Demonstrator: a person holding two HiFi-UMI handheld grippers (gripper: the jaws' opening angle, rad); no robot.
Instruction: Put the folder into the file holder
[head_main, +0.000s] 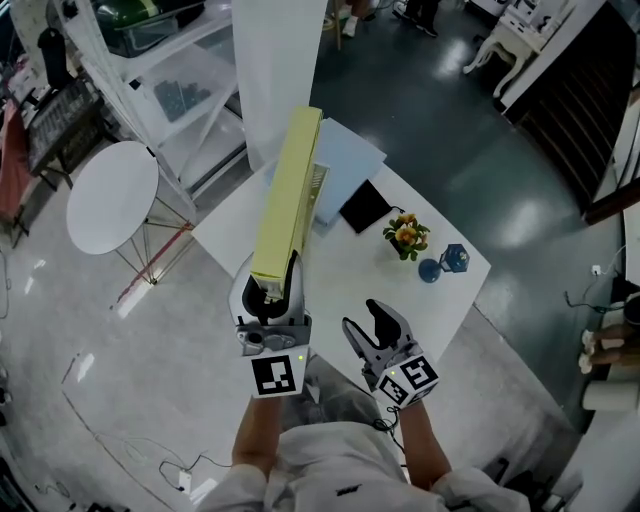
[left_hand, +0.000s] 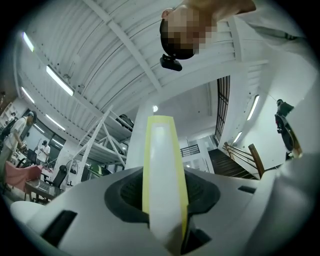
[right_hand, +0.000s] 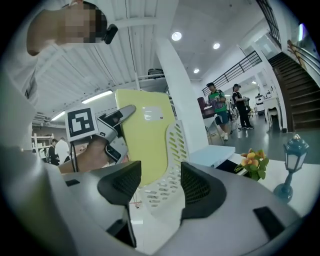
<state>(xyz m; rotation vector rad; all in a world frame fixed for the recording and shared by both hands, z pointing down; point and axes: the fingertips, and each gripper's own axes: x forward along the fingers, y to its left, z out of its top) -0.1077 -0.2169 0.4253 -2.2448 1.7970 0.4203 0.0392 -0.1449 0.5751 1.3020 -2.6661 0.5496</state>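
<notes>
Insertion pending: left claw (head_main: 277, 285) pinches the yellow folder (head_main: 287, 195) by its near end, raised over the table (head_main: 400, 290) beside the file holder (right_hand: 172, 165), right claw (head_main: 368, 322) spread and empty; seating the folder remains

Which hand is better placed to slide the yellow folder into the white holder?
Left. The left hand-held gripper is shut on the flat yellow folder, right beside the white perforated file holder; the right hand-held gripper is open and empty.

Bare table (head_main: 335, 285) lies before the right tool (head_main: 360, 315); flowers (head_main: 406, 236) and lantern (head_main: 453, 259) stand to its right.
</notes>
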